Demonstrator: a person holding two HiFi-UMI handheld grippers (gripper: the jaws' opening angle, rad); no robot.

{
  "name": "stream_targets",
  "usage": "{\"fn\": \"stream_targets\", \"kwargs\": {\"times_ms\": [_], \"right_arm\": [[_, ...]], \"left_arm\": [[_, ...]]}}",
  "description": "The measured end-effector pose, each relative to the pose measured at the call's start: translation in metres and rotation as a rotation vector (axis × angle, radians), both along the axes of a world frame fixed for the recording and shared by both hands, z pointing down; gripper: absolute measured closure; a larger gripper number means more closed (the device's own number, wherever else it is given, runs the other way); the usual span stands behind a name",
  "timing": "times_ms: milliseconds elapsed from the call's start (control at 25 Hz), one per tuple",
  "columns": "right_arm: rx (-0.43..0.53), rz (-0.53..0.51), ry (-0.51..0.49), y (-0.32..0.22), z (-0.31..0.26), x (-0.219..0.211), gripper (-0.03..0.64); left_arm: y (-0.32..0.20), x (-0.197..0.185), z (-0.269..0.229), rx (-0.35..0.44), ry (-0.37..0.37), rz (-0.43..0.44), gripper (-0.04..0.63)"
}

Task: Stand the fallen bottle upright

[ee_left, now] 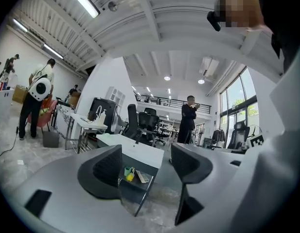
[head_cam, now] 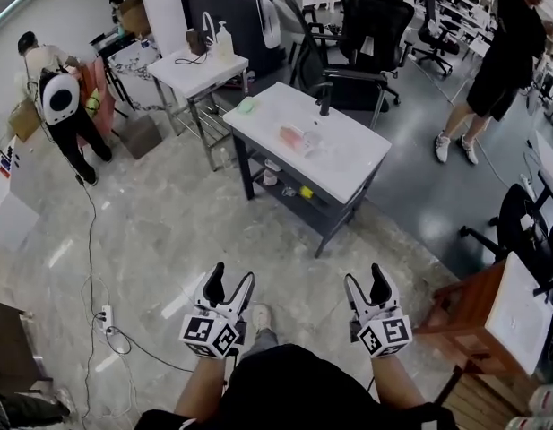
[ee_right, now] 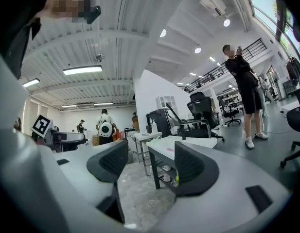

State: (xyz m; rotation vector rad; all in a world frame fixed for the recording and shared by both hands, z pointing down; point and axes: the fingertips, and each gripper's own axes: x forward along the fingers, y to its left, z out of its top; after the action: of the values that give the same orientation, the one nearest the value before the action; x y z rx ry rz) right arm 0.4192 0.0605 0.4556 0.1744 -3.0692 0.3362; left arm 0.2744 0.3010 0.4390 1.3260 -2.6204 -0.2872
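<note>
1. Bottle: in the head view a pinkish bottle lies on its side near the middle of a white bench, far ahead across open floor. The left gripper and right gripper hover near the person's waist, well apart from the bench. A dark upright item stands at the bench's far edge and a green item at its left end. Office chairs crowd the far side, and a standing person is far right. The step in hand seems to be the approach. The next move, I judge, is to walk to the bench's near side and reach one gripper round the bottle.
2. Left gripper view: its fingers are spread wide with nothing between them. Beyond the gap the bench shows, with small things on its lower shelf. The bottle cannot be made out here.
3. Right gripper view: its fingers also gape wide and empty. The bench lies ahead, with a faint pink patch on top that is probably the bottle.
</note>
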Motion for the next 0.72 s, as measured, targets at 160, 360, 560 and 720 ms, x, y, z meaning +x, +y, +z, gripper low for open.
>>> {"fn": "stream_targets", "kwargs": {"times_ms": [160,360,560,720], "right_arm": [[0.029,0.017,0.003,-0.010,-0.007,-0.047,0.327],[0.051,0.007,0.010,-0.011,-0.013,-0.111,0.327],[0.068,0.006,0.001,-0.002,-0.021,-0.167,0.327],[0.066,0.008,-0.022,0.011,-0.027,-0.202,0.327]], "left_arm": [[-0.011,-0.052,-0.004,0.022,-0.010,0.017,0.277],[-0.016,-0.110,-0.005,0.037,-0.002,0.039,0.277],[-0.015,-0.154,-0.012,0.031,-0.030,0.068,0.278],[-0.008,-0.186,-0.015,0.026,-0.047,0.068,0.278]]}}
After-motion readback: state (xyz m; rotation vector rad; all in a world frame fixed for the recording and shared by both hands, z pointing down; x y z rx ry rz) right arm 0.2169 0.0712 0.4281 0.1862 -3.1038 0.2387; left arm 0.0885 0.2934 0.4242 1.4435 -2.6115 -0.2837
